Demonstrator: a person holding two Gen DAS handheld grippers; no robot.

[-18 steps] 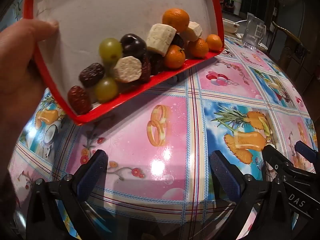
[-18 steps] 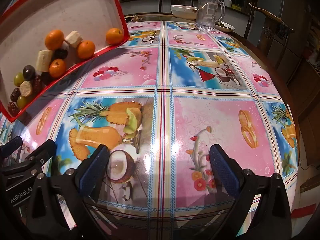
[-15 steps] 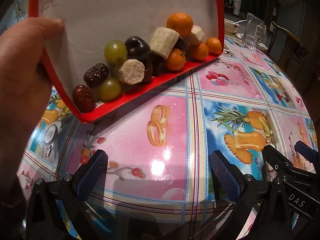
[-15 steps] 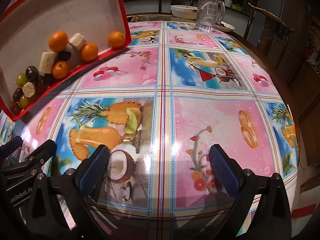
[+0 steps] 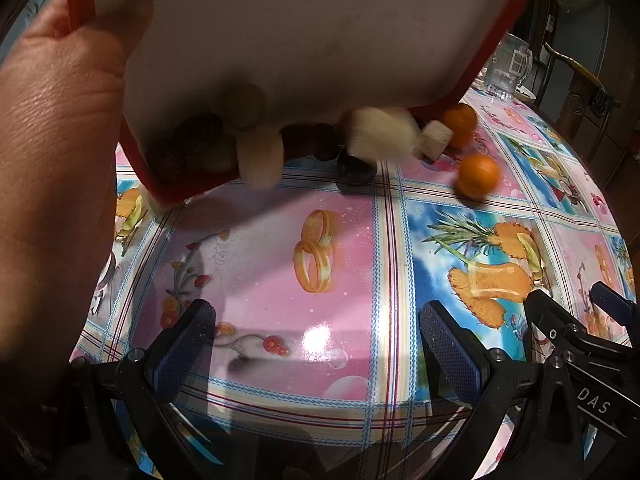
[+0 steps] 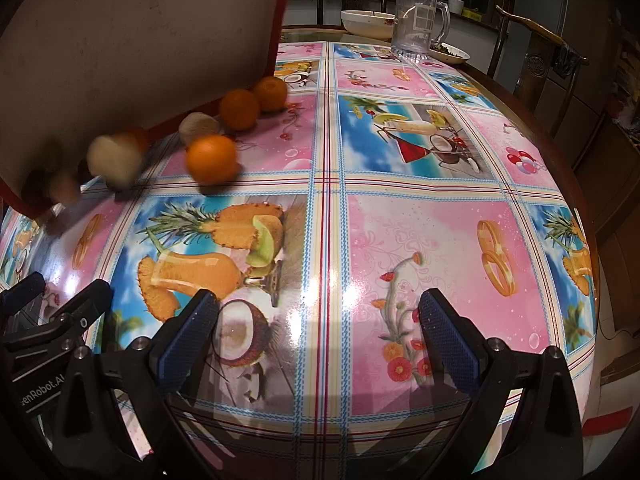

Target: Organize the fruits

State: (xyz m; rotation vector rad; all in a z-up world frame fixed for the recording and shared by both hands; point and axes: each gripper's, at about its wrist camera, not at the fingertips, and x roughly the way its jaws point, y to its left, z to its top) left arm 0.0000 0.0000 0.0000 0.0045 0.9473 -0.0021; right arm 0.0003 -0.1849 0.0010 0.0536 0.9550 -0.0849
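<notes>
Fruits (image 5: 478,174) beneath tilted tray (image 5: 320,32), hand (image 5: 52,152) left-view only

We see a tray (image 5: 320,32) tipped steeply over the far left part of the counter (image 5: 340,280), a bare hand (image 5: 56,128) at its left edge. Several blurred fruit pieces (image 5: 256,152) sit at or spill over its low edge. A plum (image 5: 356,168) lies on the counter just before that edge, and one tangerine (image 5: 478,176) lies to its right, apart from the tray. Another tangerine (image 5: 460,120) sits behind it, close to the tray's right corner. In the right wrist view, two tangerines (image 6: 240,108) touch each other beside the tray. A glass mug (image 6: 420,20) stands at the far side of the counter, with a bowl (image 6: 368,22) to its left and chairs (image 6: 532,52) behind.
</notes>
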